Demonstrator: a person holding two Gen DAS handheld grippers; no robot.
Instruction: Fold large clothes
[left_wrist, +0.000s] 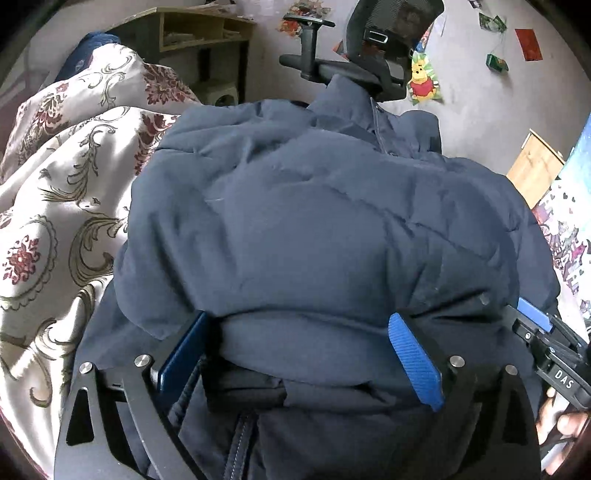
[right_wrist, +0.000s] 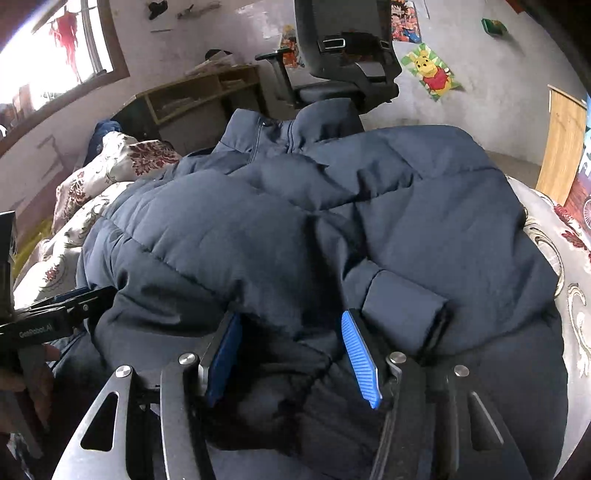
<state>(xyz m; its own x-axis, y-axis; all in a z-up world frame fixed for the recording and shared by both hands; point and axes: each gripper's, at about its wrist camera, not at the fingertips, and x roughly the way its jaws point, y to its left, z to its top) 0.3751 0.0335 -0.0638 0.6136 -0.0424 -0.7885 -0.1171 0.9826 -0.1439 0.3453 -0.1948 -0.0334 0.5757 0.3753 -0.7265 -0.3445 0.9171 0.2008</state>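
Note:
A navy padded jacket lies bunched on a floral bedspread, its collar at the far end by a chair. My left gripper stands open and wide at the near edge, with a rolled fold of the jacket lying between its blue pads. My right gripper is open over the same jacket, with dark fabric loose between its pads and a cuff just to its right. Each gripper shows at the edge of the other's view, in a hand.
A black office chair stands just beyond the collar. A wooden desk with shelves and a bright window are at the far left, a wooden door at the right. Posters hang on the grey wall.

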